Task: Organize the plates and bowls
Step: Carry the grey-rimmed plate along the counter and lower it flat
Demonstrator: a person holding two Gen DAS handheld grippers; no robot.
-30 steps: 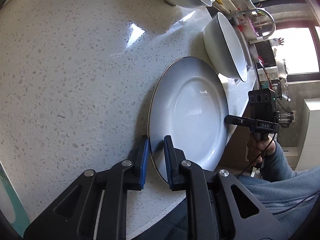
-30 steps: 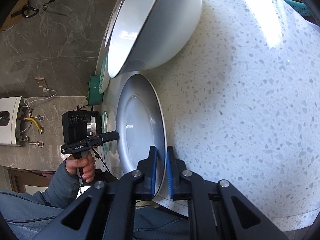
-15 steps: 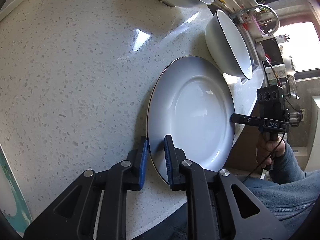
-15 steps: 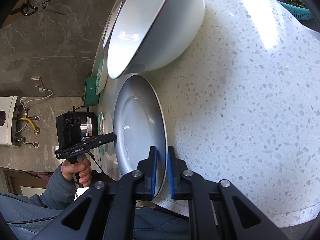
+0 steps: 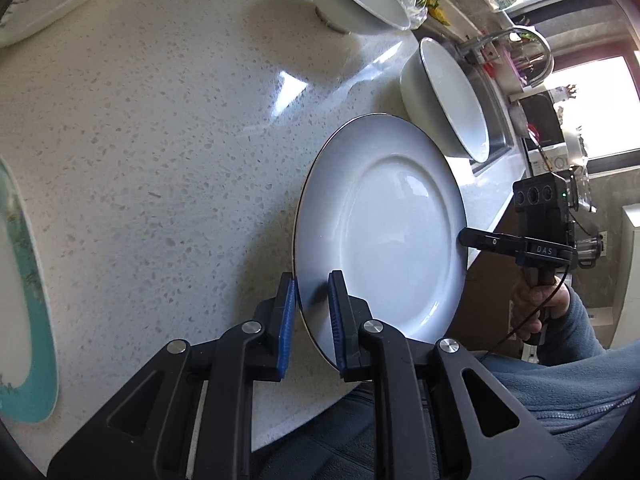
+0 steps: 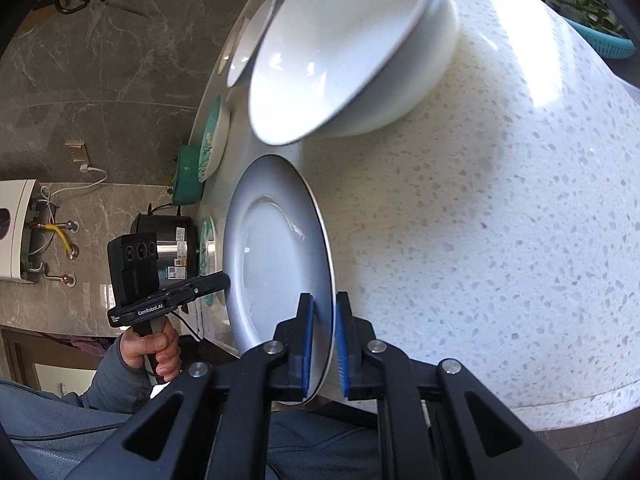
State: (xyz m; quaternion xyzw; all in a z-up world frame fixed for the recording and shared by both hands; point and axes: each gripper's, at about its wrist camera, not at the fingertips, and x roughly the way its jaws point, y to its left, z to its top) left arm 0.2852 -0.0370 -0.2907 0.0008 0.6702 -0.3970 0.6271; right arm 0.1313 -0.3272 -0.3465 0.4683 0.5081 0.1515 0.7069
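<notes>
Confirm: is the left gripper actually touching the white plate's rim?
Touching. In the left wrist view, the left gripper has its blue pads closed on the white plate's near rim, one on each face.

L gripper (image 5: 312,312) angled steeply down, blue pads nearly closed, clamped on near rim of plate (image 5: 384,232). R gripper (image 6: 322,340) tilted less steeply, pads pinched on opposite rim. Each handle gripped by a hand (image 6: 150,350) w/ grey-blue sleeve (image 5: 580,364), fingers wrapped round grip.
</notes>
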